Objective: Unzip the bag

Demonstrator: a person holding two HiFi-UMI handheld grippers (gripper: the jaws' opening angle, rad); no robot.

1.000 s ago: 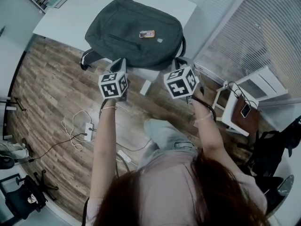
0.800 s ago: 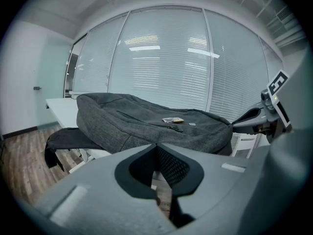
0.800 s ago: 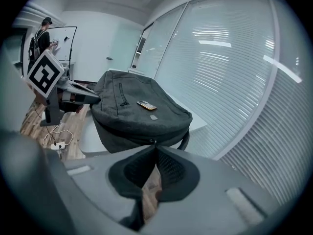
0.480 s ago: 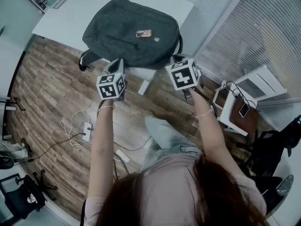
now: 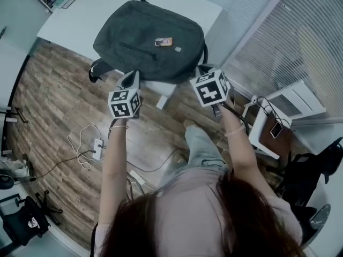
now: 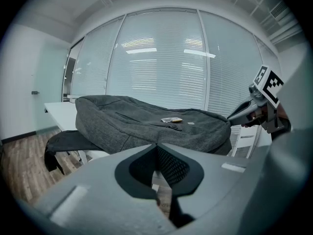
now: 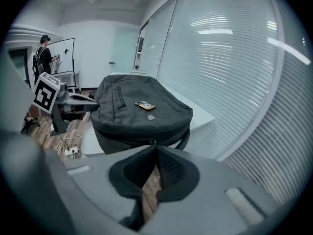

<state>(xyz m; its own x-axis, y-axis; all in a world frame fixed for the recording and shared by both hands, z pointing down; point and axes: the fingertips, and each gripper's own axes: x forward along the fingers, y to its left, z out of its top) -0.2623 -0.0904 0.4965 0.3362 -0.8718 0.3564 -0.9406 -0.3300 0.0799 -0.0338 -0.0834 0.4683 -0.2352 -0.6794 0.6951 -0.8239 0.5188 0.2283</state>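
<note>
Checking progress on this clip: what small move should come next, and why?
Probably open the right gripper and ease it to the backpack's near side, where a zip pull seems to sit. It and the left gripper are shut, empty, short of the backpack.

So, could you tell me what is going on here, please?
A person is facing a grey backpack that lies flat on a white table, with a gripper in each hand. The left tongs and right tongs are both closed and empty, poised near the bag's near edge. Its zips look shut, so unzipping has not begun.
</note>
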